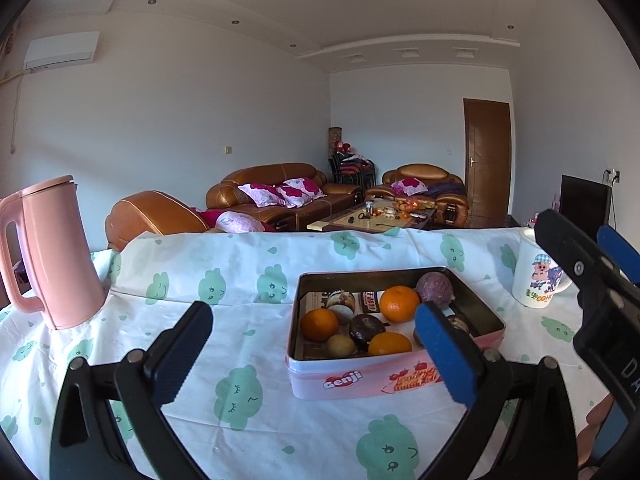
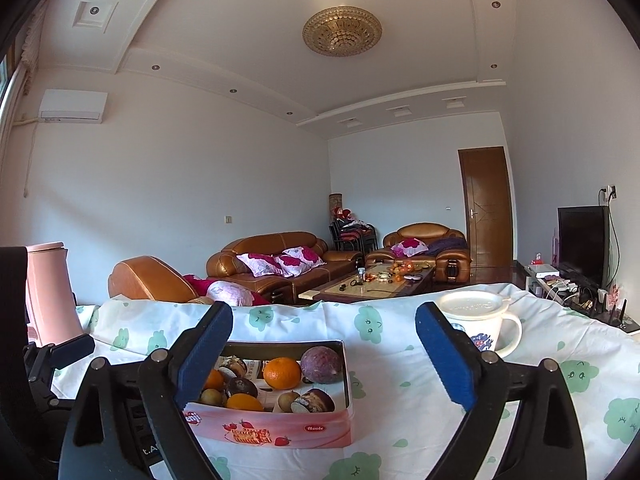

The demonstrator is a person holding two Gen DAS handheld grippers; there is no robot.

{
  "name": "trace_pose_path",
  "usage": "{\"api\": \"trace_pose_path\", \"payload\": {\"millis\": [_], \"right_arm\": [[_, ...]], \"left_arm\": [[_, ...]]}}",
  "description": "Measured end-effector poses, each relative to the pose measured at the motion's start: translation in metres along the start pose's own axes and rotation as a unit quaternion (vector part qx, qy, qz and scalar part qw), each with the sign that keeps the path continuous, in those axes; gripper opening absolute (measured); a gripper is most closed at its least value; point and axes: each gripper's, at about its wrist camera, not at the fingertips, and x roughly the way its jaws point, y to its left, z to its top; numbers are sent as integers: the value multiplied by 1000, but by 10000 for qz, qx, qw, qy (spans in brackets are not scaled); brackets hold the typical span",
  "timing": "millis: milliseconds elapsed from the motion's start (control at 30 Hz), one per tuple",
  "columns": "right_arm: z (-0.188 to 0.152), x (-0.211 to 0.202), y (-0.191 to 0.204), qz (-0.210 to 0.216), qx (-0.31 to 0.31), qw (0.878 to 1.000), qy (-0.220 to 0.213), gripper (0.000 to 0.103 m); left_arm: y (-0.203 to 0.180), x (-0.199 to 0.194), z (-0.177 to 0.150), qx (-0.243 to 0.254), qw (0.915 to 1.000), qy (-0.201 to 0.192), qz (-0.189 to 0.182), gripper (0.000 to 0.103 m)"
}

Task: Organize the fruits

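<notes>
left wrist: left gripper jaws wide, empty, before tin on worktop, fruits inside | right wrist: right gripper jaws wide, empty, above tin | step: likely between picks | next: choose orange, descend

Table under cloud-print cloth, pink kettle, open tin, lidded mug

Light: soft daylight, bright, entering from the left by the window.
Ceiling lamp: no visible glow.
Shadows: faint, short, under the tin on the tablecloth.
Glare: mild sheen on the leather sofa.
Focus: sharp mid-frame, softer on far furniture.
Edges: heavy fisheye bending, black vignette in the corners.
Blur: none noticeable.
</notes>
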Motion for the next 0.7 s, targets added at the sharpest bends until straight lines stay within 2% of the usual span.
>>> {"api": "trace_pose_path", "payload": {"millis": [700], "right_arm": [[-1, 4, -5, -128, 137, 9997, 159, 94]], "left_arm": [[3, 0, -1, -62, 9999, 57, 117, 103]]}}
